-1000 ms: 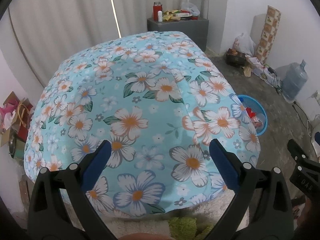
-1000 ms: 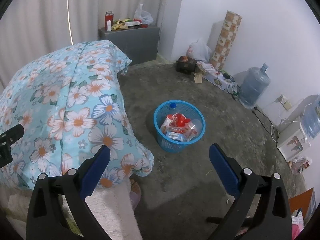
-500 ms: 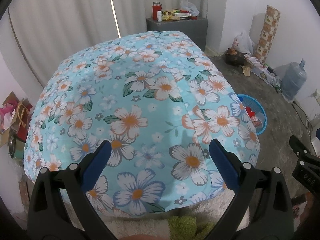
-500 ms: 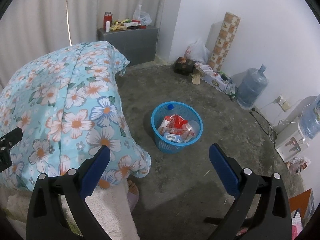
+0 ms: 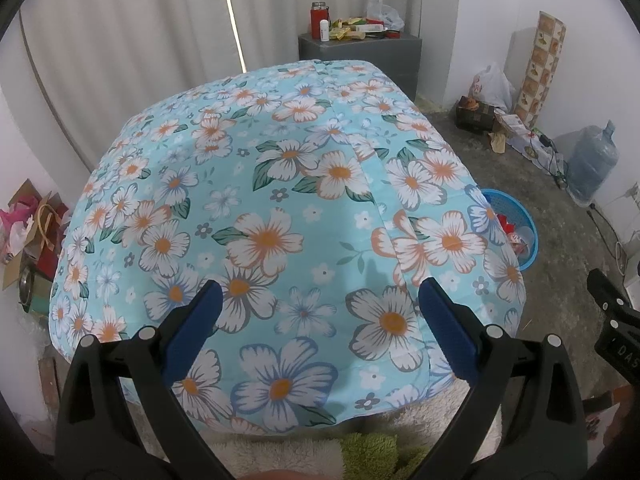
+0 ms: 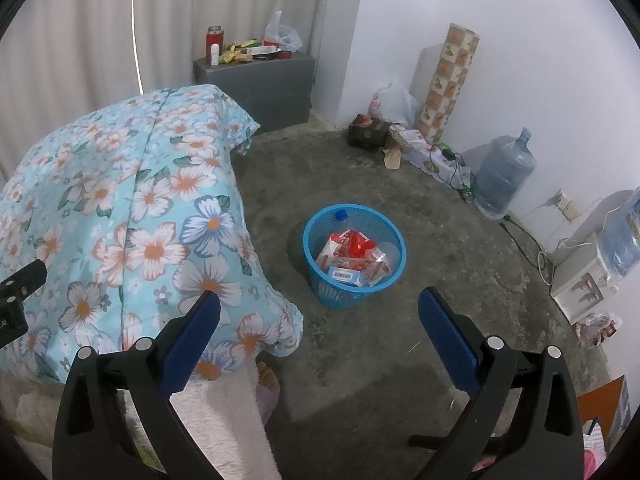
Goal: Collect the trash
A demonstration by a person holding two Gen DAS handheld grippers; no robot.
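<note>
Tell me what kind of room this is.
Probably a bedroom in a plain home: a bed under a floral cover, a curtain behind it, and a bare concrete floor with a blue trash basket and a water jug by the wall.

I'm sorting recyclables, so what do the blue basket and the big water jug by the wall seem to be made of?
The round blue basket looks like moulded plastic: its wall is a fine open lattice with a smooth rim. The large bluish water jug looks like clear, tinted hard plastic, glossy and see-through, though glass can't be ruled out.
</note>
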